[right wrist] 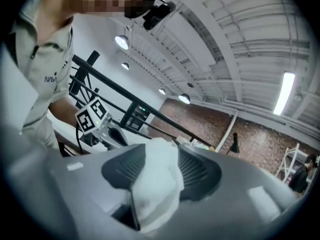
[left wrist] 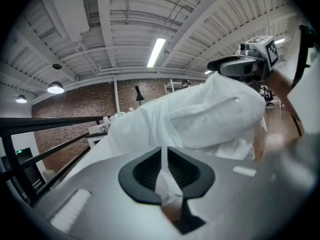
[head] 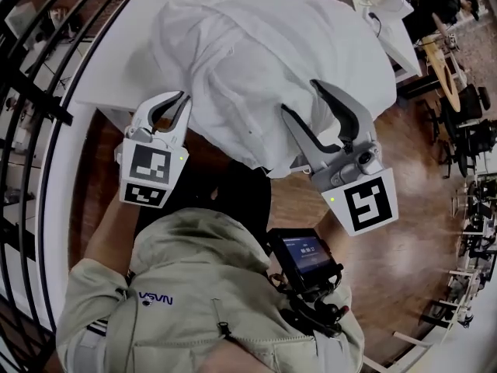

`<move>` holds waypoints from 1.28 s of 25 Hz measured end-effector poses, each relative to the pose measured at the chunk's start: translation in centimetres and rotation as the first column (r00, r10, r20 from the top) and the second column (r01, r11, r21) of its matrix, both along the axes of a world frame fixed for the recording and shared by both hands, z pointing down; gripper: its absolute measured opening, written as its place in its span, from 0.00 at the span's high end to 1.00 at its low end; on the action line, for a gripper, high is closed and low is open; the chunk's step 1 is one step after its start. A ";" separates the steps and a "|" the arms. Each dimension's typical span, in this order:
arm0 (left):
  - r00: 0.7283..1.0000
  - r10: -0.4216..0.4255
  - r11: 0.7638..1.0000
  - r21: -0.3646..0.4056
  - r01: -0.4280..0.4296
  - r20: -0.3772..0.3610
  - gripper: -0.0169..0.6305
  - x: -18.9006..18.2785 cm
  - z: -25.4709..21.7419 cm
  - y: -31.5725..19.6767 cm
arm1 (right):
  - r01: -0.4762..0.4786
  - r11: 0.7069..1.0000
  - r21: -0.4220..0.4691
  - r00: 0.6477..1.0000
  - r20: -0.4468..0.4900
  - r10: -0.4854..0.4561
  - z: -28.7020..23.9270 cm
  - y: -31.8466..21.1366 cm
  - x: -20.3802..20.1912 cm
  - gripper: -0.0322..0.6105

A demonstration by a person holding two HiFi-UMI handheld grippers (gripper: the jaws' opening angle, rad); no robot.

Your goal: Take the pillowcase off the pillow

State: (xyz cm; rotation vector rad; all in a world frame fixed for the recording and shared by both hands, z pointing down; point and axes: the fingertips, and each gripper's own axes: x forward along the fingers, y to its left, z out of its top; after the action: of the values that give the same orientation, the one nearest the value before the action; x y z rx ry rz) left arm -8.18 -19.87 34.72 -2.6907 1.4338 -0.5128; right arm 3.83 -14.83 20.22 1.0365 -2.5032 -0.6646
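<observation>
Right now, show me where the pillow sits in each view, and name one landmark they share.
Head view: the pillow lies top centre, on the white table.
Left gripper view: it fills centre right, beyond the left tongs.
Right gripper view: only a bunch of its case shows, low centre, between the right tongs.
Shared landmark: the black railing, at left in all three.
</observation>
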 end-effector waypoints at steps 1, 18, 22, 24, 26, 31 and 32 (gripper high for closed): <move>1.000 -0.027 0.999 0.021 0.027 -0.016 0.90 -1.0 -0.7 -0.5 | 0.020 0.999 0.027 1.000 0.005 -0.020 -0.7 0.1 -0.8 0.63; 0.953 0.091 0.984 -0.118 -0.130 -0.288 0.61 -1.0 -3.1 -10.0 | -0.091 0.996 0.018 0.886 -0.454 0.089 9.2 -6.6 -7.5 0.70; 0.975 0.017 0.998 -0.055 -0.029 -0.220 0.96 -2.2 -3.4 -10.4 | -0.104 0.994 0.024 0.892 -0.439 0.104 8.8 -5.8 -6.5 0.91; 0.980 -0.030 0.999 -0.039 0.023 -0.199 0.96 -3.3 -3.3 -10.9 | -0.100 0.995 0.008 0.913 -0.396 0.094 7.9 -5.1 -5.9 0.92; 0.981 -0.069 0.997 -0.035 0.064 -0.183 0.96 -4.2 -3.2 -11.6 | -0.089 0.996 -0.011 0.934 -0.348 0.080 6.9 -4.3 -5.3 0.93; 0.989 -0.098 0.995 -0.020 0.097 -0.112 0.96 -4.6 -2.7 -13.2 | -0.012 1.000 -0.005 0.962 -0.275 0.010 5.5 -2.2 -4.0 0.93; 0.991 -0.101 0.995 -0.017 0.099 -0.088 0.96 -4.4 -2.5 -13.6 | 0.018 1.000 0.001 0.964 -0.264 -0.017 5.2 -1.8 -3.6 0.93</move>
State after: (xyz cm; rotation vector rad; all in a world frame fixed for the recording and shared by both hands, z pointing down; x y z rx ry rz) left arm -12.62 -33.48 32.17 -2.6943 1.6001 -0.4136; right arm 0.19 -16.63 25.47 0.8648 -2.2832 -0.7580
